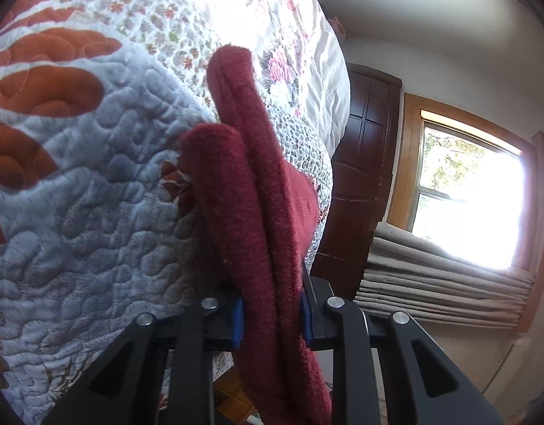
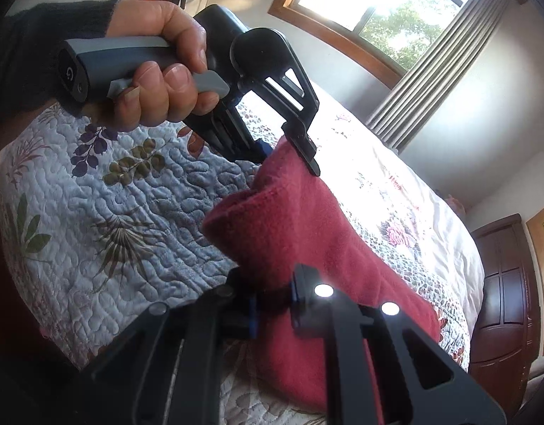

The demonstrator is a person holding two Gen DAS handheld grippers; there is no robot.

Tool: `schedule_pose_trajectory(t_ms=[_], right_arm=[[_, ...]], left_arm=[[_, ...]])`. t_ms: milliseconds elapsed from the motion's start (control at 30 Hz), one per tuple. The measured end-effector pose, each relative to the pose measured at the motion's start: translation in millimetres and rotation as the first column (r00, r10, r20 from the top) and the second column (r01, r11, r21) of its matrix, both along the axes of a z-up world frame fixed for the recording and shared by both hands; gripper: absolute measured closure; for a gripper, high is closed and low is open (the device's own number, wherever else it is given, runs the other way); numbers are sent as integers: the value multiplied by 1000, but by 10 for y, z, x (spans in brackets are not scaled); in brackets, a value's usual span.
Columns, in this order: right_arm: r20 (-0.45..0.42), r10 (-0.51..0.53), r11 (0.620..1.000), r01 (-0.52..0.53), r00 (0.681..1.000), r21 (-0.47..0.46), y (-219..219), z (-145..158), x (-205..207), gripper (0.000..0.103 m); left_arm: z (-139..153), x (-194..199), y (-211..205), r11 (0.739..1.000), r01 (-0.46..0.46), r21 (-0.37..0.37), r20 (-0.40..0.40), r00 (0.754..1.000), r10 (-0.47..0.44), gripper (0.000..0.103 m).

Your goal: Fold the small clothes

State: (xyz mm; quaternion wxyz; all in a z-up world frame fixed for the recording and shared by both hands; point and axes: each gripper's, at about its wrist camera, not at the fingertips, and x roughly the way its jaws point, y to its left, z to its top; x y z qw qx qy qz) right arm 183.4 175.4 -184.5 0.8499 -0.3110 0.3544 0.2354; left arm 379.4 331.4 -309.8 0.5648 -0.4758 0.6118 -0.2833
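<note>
A dark red knit garment [image 1: 250, 191] is held up above the quilted bed, doubled over into thick layers. My left gripper [image 1: 272, 322] is shut on its edge, blue pads pressed on both sides of the cloth. In the right wrist view the same red garment [image 2: 307, 226] stretches between both tools. My right gripper [image 2: 273, 306] is shut on its near corner. The left gripper [image 2: 289, 148], held by a hand [image 2: 162, 67] in a dark sleeve, pinches the far corner.
A quilt [image 1: 94, 194] with leaf and orange patterns covers the bed, with a white floral sheet [image 2: 396, 191] beyond. A dark wooden wardrobe [image 1: 364, 177], a bright window [image 1: 463, 194] and grey curtains [image 2: 435, 67] stand past the bed.
</note>
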Motion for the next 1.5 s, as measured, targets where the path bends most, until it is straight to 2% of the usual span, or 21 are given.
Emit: schedule_pose_trajectory(t_ms=[400, 833, 1067, 1500], right_arm=[[42, -87, 995, 84, 995, 54, -284, 270, 0, 92], [43, -171, 975, 163, 984, 151, -649, 484, -36, 92], [36, -206, 957, 193, 978, 216, -888, 613, -15, 92], [28, -260, 931, 243, 965, 274, -1304, 705, 8, 92]], left_arm=[[523, 74, -255, 998, 37, 44, 71, 997, -40, 79], [990, 140, -591, 988, 77, 131, 121, 988, -93, 79], [1270, 216, -902, 981, 96, 167, 144, 982, -121, 79], [1451, 310, -1360, 968, 138, 210, 161, 971, -174, 79]])
